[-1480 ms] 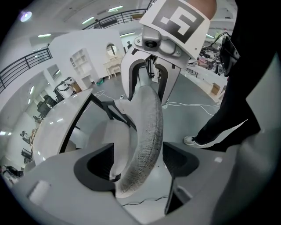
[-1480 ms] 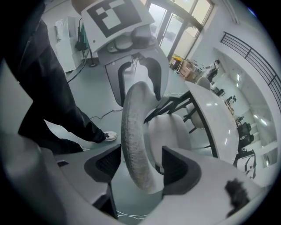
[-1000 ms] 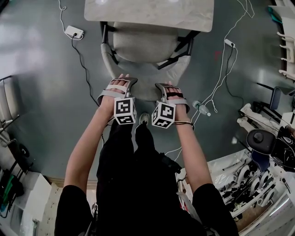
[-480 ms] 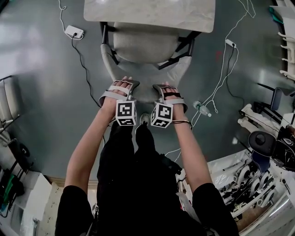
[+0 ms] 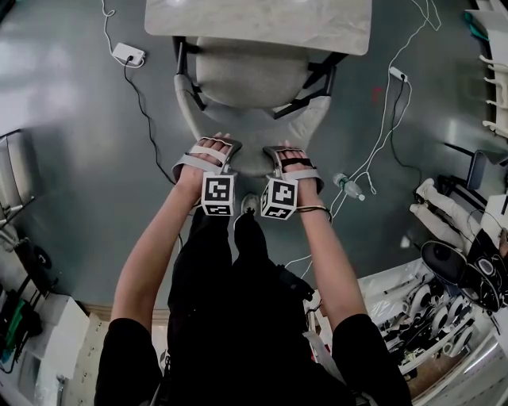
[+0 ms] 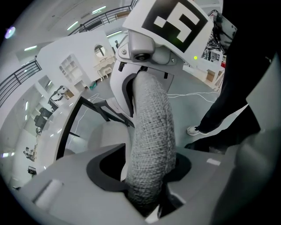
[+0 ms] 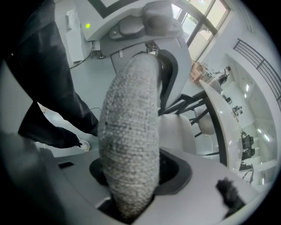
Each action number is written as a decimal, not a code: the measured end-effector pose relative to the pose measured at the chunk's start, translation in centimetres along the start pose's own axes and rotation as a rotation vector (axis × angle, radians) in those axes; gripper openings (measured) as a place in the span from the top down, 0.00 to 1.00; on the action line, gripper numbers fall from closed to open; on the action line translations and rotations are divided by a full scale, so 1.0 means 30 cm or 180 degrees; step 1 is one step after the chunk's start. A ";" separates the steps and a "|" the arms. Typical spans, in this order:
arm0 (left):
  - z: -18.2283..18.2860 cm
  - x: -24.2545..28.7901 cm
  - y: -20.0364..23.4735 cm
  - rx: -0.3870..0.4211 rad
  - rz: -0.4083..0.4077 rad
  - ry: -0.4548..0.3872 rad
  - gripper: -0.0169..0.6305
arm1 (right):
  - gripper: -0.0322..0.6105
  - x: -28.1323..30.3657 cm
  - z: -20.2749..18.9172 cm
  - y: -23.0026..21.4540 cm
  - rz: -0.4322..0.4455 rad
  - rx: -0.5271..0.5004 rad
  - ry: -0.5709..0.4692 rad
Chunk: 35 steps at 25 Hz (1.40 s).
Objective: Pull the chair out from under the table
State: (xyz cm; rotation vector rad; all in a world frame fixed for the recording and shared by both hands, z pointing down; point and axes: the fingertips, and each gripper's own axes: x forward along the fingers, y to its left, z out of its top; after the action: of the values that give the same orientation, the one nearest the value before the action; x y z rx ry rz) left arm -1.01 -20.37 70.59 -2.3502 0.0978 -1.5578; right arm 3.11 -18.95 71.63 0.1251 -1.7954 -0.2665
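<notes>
A grey fabric chair stands tucked under the pale table, its curved backrest toward me. My left gripper straddles the backrest's top edge left of centre. In the left gripper view the woven backrest fills the gap of that gripper; the jaws are closing and touch it on both sides. My right gripper straddles the edge right of centre. Its jaws are closing round the backrest, with a dark gap still on one side.
A white power strip and black cable lie left of the chair, white cables to the right. A plastic bottle lies on the floor near my right hand. Cluttered shelves stand at the right.
Both grippers have stayed on the backrest's top edge and rolled slightly. Their fingers have drawn in closer around it. The chair has not moved.
</notes>
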 end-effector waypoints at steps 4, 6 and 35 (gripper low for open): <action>-0.002 0.003 -0.011 0.0134 -0.0004 0.0041 0.71 | 0.69 0.001 -0.002 0.007 0.0010 -0.0084 0.0032; 0.000 0.004 -0.019 0.0211 -0.0044 0.0052 0.74 | 0.70 0.000 -0.003 0.009 0.0006 -0.0113 0.0030; -0.004 0.007 -0.048 0.0351 -0.0330 0.0064 0.85 | 0.78 0.002 0.000 0.015 0.0100 -0.0240 0.0019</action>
State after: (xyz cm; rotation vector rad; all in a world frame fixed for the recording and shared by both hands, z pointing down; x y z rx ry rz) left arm -1.21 -19.09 71.25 -2.2871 -0.1046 -1.5913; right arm 3.12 -18.53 71.80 0.0442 -1.7776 -0.3105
